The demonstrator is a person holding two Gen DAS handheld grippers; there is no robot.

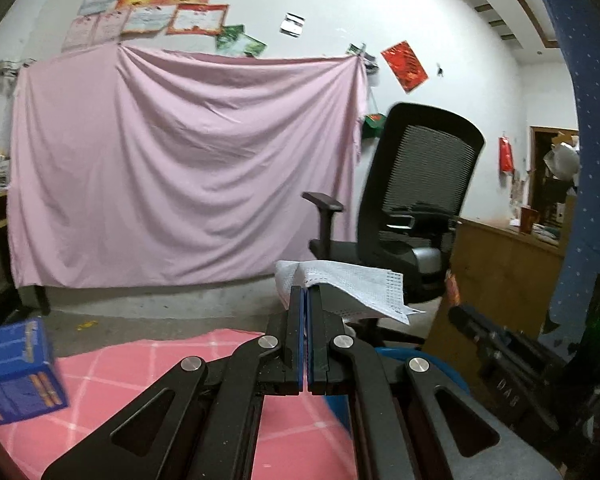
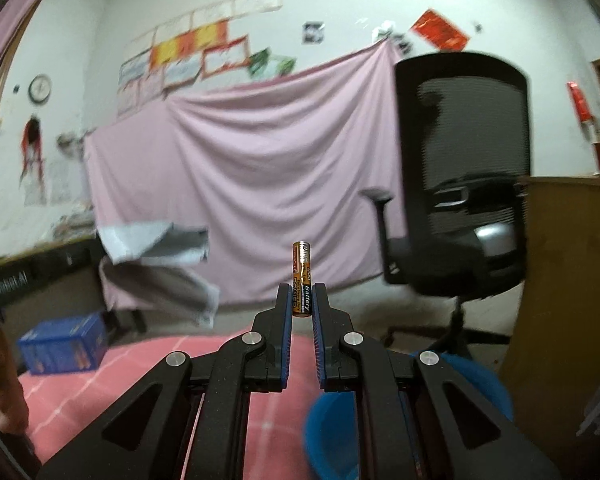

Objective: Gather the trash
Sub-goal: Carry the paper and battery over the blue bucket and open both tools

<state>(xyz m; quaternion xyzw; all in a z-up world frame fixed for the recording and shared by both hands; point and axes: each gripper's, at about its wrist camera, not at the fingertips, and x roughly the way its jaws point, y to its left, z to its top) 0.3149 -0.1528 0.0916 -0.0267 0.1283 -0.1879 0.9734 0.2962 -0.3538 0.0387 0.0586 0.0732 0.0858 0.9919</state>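
Left tongs: clamped tight, my left gripper [image 1: 305,294] pinches a white, dotted-texture sheet of paper tissue [image 1: 352,286] by one edge, so most of it flops out to the right of the tips.
Right tongs: nearly closed, my right gripper [image 2: 302,298] grips a small gold-and-black cylindrical battery [image 2: 302,278] across its lower half.
Why upright: the battery stands on end between the pads, which I judge keeps its round body from rolling out.
Why held high: both pieces hang above the pink grid-patterned cloth [image 1: 148,364], I'd guess so they clear it on the way to a bin.
Likely bin: a round blue plastic tub [image 2: 476,384] sits just off the right edge of the pink cloth, low beneath my right tongs; that it is the target is my guess.
Tissue look: thin, creased, folded over itself, corners drooping; in the right wrist view it is a blurred pale flap above the cloth's left side.
Battery look: shiny metal top cap, printed label reading "Battery", slim, no dents that I can make out.
Other things: a blue cardboard box printed with batteries [image 1: 18,372] rests on the cloth's left edge; a black mesh-backed office chair [image 1: 416,208] stands beyond the cloth's far right corner.
Risk: the tissue, held by an edge only, could slip or catch air.
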